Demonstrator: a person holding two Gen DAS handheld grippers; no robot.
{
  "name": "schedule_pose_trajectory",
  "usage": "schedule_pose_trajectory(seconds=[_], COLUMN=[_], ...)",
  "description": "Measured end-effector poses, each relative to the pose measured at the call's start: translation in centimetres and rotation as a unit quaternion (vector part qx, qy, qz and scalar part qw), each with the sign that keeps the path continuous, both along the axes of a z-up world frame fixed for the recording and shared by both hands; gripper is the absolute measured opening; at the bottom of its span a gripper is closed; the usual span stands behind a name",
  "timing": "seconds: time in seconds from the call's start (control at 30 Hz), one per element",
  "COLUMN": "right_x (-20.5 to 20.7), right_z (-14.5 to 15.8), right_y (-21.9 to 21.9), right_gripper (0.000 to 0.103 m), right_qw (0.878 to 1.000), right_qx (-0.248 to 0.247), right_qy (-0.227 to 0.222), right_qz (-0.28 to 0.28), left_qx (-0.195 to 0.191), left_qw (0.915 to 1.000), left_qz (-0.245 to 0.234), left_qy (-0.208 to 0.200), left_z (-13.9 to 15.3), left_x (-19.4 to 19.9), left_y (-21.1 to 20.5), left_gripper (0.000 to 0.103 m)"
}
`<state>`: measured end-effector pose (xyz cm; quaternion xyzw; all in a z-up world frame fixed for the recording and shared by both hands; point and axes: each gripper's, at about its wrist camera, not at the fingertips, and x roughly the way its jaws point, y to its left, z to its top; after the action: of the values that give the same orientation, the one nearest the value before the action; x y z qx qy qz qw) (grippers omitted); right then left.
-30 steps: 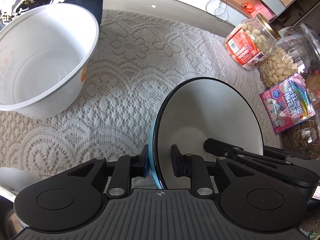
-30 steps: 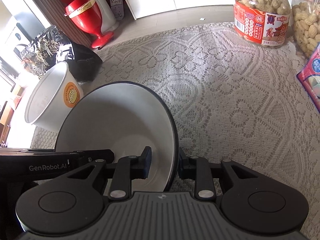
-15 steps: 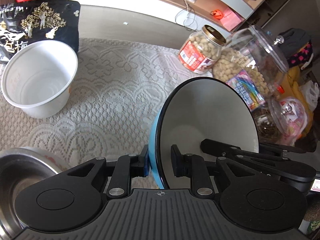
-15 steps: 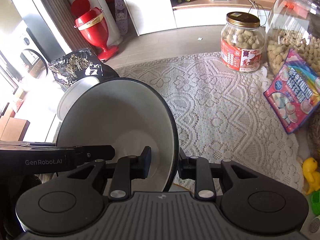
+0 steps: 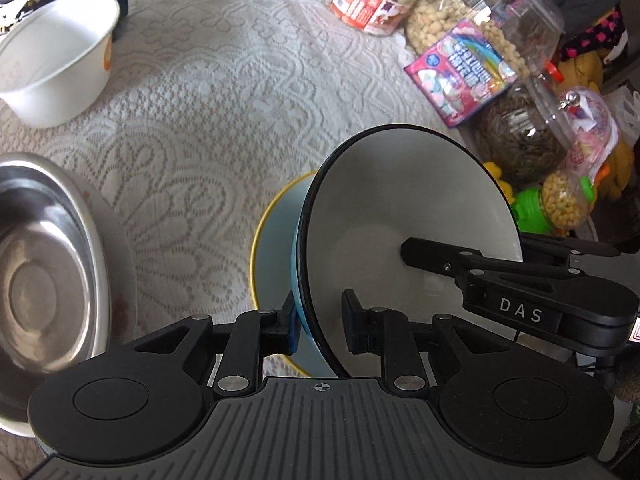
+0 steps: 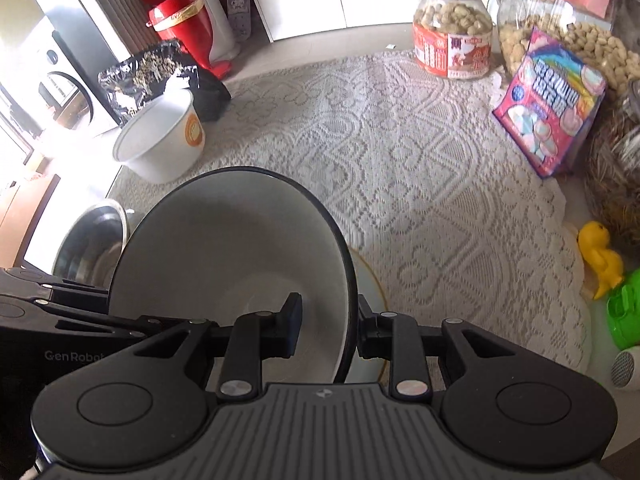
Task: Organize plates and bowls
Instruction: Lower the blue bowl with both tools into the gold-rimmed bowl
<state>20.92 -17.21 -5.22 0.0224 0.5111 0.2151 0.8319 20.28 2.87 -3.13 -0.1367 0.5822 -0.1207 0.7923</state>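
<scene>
Both grippers carry one bowl (image 5: 408,216) with a white inside, black rim and blue outside, tilted on edge above the lace cloth. My left gripper (image 5: 318,328) is shut on its left rim. On the opposite rim, my right gripper (image 6: 326,328) is shut too, one finger inside the bowl (image 6: 232,256). Under the bowl lies a pale blue plate with a yellow rim (image 5: 276,248), partly hidden; its edge (image 6: 370,292) peeks out in the right wrist view. A steel bowl (image 5: 40,272) sits to the left. A white plastic tub (image 5: 52,64) stands farther back left.
A peanut jar (image 6: 452,36), a larger clear nut jar (image 6: 560,16) and a pink sweets bag (image 6: 548,100) line the right side. A yellow duck toy (image 6: 600,252) and a green toy (image 6: 628,308) lie near the right edge. A black snack bag (image 6: 148,72) stands behind the tub.
Both grippers have carried the bowl back toward the near side and slightly up. The white tub now lies farther off. The steel bowl and the yellow-rimmed plate have come into view.
</scene>
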Motion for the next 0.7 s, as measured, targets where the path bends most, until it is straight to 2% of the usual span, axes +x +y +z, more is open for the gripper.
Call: schedule_pose_trajectory(seconds=[0.1,0.3,0.47,0.6,0.7], right_x=[-0.4,-0.4,0.0,0.1,0.0], right_z=[-1.5,-1.8,-2.0,-2.0,-1.9], right_y=[-0.3,-1.0,-1.0,-1.1,-1.0], right_gripper=[0.027,0.026,0.026,0.026,0.026], right_qw=[1.000,1.000,1.000,0.999,0.999], right_qx=[0.003,0.023,0.024,0.028,0.028], right_qy=[0.014,0.018,0.017,0.017,0.014], right_qz=[0.000,0.004,0.008,0.007,0.009], left_qx=[0.011,0.024,-0.006,-0.006,-0.007], left_qw=[0.9999,0.9996,0.9999,1.0000,0.9999], left_qz=[-0.003,-0.012,-0.008,-0.005,-0.003], left_qy=[0.010,-0.006,0.004,-0.004,-0.008], left_z=[-1.1,-1.0,-1.1,-0.3,0.1], left_x=[-0.6,-0.4,0.0,-0.3,-0.3], left_y=[-0.4,-0.5,0.3,0.9,1.2], left_gripper=[0.023,0.023,0.022,0.023,0.028])
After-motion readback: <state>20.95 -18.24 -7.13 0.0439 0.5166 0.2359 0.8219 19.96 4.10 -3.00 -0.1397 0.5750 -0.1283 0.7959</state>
